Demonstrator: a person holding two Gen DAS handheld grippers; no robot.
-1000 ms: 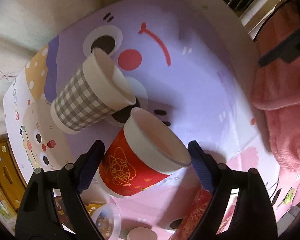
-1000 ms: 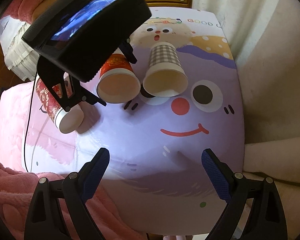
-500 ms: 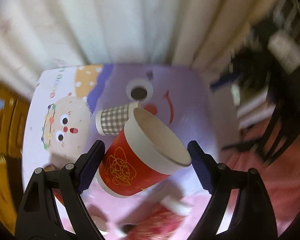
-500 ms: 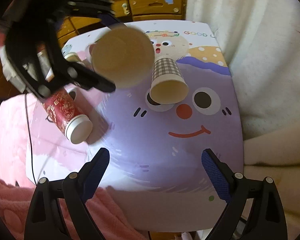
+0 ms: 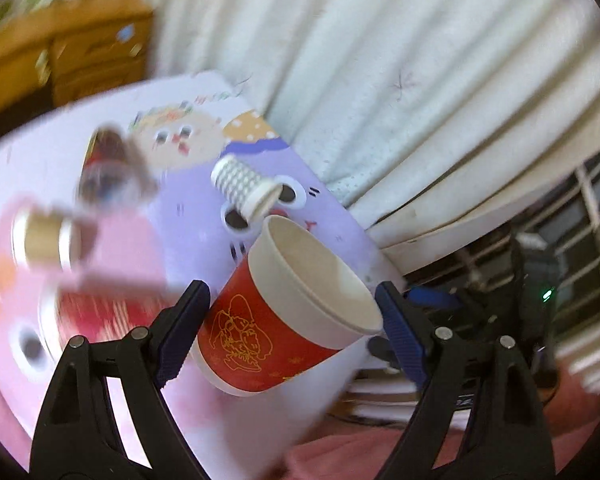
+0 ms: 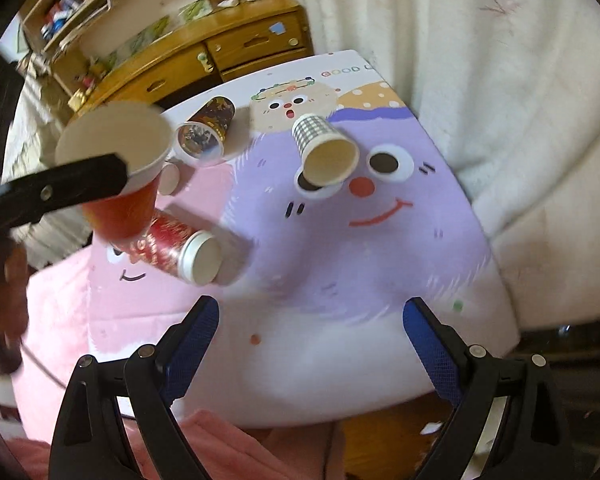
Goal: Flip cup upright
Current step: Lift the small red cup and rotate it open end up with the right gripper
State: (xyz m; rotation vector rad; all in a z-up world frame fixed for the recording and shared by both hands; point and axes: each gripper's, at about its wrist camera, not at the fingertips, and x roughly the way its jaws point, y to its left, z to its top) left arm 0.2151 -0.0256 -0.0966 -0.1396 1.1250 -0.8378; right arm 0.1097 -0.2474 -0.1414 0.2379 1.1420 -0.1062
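Note:
My left gripper is shut on a red paper cup with gold print and holds it in the air above the table, mouth tilted up and to the right. In the right wrist view the same red cup hangs mouth-up at the left, above the pink part of the cartoon tablecloth, with a left finger across its rim. My right gripper is open and empty over the near edge of the table.
A grey checked cup lies on its side mid-table, mouth toward me. A red patterned cup and a dark printed cup also lie on their sides at the left. White curtain at right, wooden cabinet behind.
My left gripper has lifted the red cup off the table and swung it so its mouth turns upward. The right gripper has pulled back slightly and stays open.

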